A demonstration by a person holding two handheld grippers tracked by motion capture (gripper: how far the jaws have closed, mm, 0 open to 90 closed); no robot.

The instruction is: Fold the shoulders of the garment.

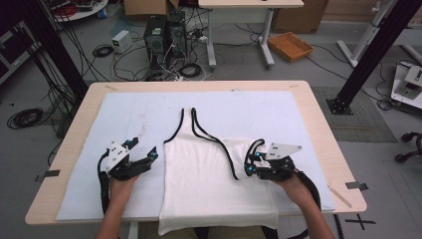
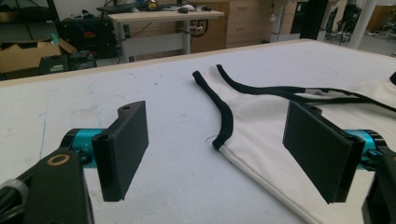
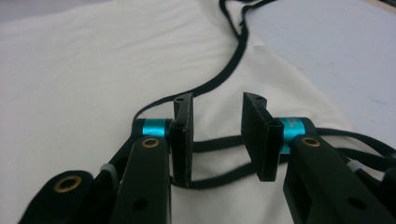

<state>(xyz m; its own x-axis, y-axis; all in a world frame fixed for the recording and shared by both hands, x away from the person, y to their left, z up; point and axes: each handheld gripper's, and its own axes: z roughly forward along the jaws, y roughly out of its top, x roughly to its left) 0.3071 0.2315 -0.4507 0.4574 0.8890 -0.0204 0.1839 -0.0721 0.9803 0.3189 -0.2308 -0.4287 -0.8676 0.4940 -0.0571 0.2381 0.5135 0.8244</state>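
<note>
We're in a robotics lab/workshop: PC towers [image 1: 164, 32] w/ tangled cables [image 1: 124, 62] on the floor, black rig frames [image 1: 370, 52], desks [image 1: 239, 5], cardboard boxes [image 1: 144, 7] behind the table [image 1: 318, 114].

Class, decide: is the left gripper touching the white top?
Apart. In the high view the left gripper sits on the mat, with a strip of mat between it and the top.
</note>
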